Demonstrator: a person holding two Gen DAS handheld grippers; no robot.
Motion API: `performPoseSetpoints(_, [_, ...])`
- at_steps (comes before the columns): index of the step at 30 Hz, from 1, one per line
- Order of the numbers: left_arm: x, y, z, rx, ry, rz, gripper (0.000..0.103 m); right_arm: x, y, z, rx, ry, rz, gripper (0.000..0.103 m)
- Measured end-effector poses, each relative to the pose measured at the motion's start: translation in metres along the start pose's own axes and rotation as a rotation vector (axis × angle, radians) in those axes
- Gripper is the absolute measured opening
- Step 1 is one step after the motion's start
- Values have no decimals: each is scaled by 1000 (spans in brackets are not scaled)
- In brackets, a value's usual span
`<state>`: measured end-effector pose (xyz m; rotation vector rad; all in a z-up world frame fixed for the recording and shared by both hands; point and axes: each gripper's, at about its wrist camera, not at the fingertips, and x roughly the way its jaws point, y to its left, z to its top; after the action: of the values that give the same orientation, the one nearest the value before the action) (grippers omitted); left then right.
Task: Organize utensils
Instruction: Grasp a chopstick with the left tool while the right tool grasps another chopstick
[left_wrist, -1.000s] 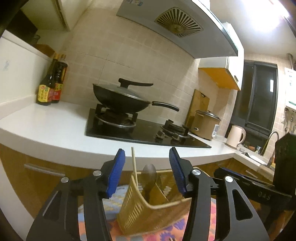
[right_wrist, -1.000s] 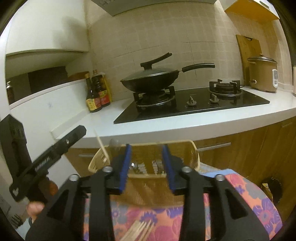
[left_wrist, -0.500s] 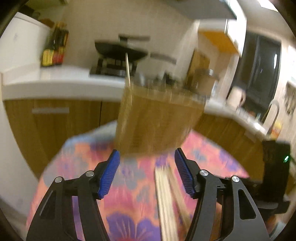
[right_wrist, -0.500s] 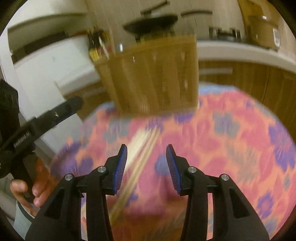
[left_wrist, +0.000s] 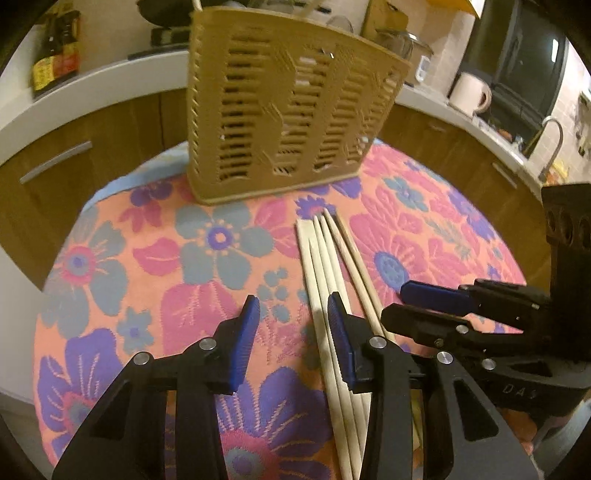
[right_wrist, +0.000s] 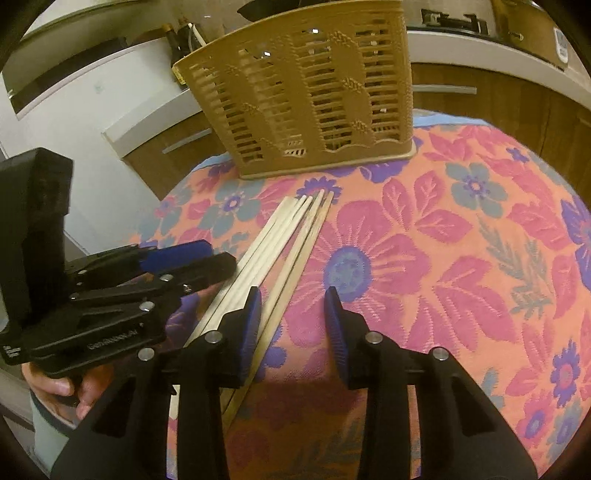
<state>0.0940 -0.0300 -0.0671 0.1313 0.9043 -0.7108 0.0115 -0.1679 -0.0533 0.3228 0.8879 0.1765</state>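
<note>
Here: a round tabletop (left_wrist: 110, 280) under a flowered cloth, both tongs angled down at it.
Chopsticks: a bundle of pale wooden chopsticks (left_wrist: 325, 266) lies flat on the cloth, tips fanned toward the holder, the other ends running under the tongs at 6 o'clock; in the right wrist view the same chopsticks (right_wrist: 284, 240) slant from 12 o'clock down to 7 o'clock.
Holder: a tan slotted utensil holder (left_wrist: 288, 110) stands upright on the cloth at 12 o'clock of the bundle, close to the tips but apart from them; a stick pokes above its rim at the left corner. From the right wrist it (right_wrist: 314, 88) also sits at 12 o'clock.
Left tongs: the left tongs (left_wrist: 293, 325) are released, their jaws having just been closing; the right blue pad sits over the pale sticks, the left pad over bare cloth, and nothing is pinched.
Right tongs: the right tongs (right_wrist: 291, 314) are also released, jaws just been closing; the left pad lies over the bundle, a darker stick shows in the gap, and only cloth lies by the right pad.
Neighbours: the right tongs lie at 3 o'clock of the left tongs, just beside the bundle.
Hand: a person's hand (right_wrist: 62, 387) grips the left tool's handle at 8 o'clock.
Background: a kitchen counter (left_wrist: 92, 96) curves behind, with sauce bottles (left_wrist: 55, 62) at 10 o'clock and a white kettle (left_wrist: 469, 92) at 2 o'clock.
</note>
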Motion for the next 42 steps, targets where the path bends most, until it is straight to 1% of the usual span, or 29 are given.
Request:
performPoseSetpoints(2, [2, -3, 1, 20, 14, 23, 37, 1, -4, 3, 18, 9, 20, 32])
performPoseSetpoints(4, [4, -15, 2, 68, 31, 79, 39, 0, -6, 3, 32, 10, 35, 32])
performPoseSetpoints(7, [8, -27, 5, 104, 56, 117, 41, -2, -7, 4, 35, 4, 28, 32])
performPoseSetpoints(9, [9, -29, 7, 119, 69, 132, 41, -5, -8, 4, 43, -8, 17, 32])
performPoseSetpoints(12, [10, -25, 7, 111, 81, 128, 39, -10, -14, 4, 69, -30, 32, 32])
performPoseSetpoints(13, [9, -24, 7, 115, 81, 128, 36, -10, -16, 4, 79, -28, 31, 32])
performPoseSetpoints(14, [9, -24, 6, 128, 83, 142, 30, -10, -17, 4, 82, -25, 32, 32])
performPoseSetpoints(15, [10, -25, 6, 139, 86, 162, 27, -10, -17, 4, 81, -20, 35, 32])
performPoseSetpoints(17, [11, -26, 7, 149, 89, 200, 15, -7, -15, 4, 68, -10, 15, 32])
performPoseSetpoints(18, [11, -26, 7, 150, 87, 214, 11, -6, -13, 4, 58, -8, 4, 32])
performPoseSetpoints(19, [10, -25, 7, 148, 84, 216, 11, -6, -9, 3, 41, -9, -9, 32])
performPoseSetpoints(21, [8, -22, 6, 130, 71, 201, 11, -3, -2, 3, 8, 1, -32, 25])
performPoseSetpoints(23, [7, -19, 5, 113, 57, 189, 11, 0, 3, 2, -11, 10, -61, 22])
performPoseSetpoints(29, [1, -10, 3, 76, 45, 151, 11, 3, 20, 1, -65, 43, -109, 20])
performPoseSetpoints(32, [3, -11, 2, 66, 37, 148, 11, 9, 32, 3, -88, 58, -152, 20])
performPoseSetpoints(33, [3, -12, 2, 65, 35, 153, 11, 9, 34, 4, -87, 71, -170, 16])
performPoseSetpoints(34, [3, -13, 1, 64, 35, 157, 11, 11, 35, 3, -91, 85, -181, 16])
performPoseSetpoints(36, [1, -13, 1, 58, 37, 164, 12, 12, 37, 3, -92, 103, -189, 10])
performPoseSetpoints(38, [2, -12, 3, 50, 38, 162, 12, 16, 39, 7, -68, 130, -168, 9])
performPoseSetpoints(42, [2, -7, 4, 33, 41, 137, 12, 16, 42, 6, -89, 151, -200, 6])
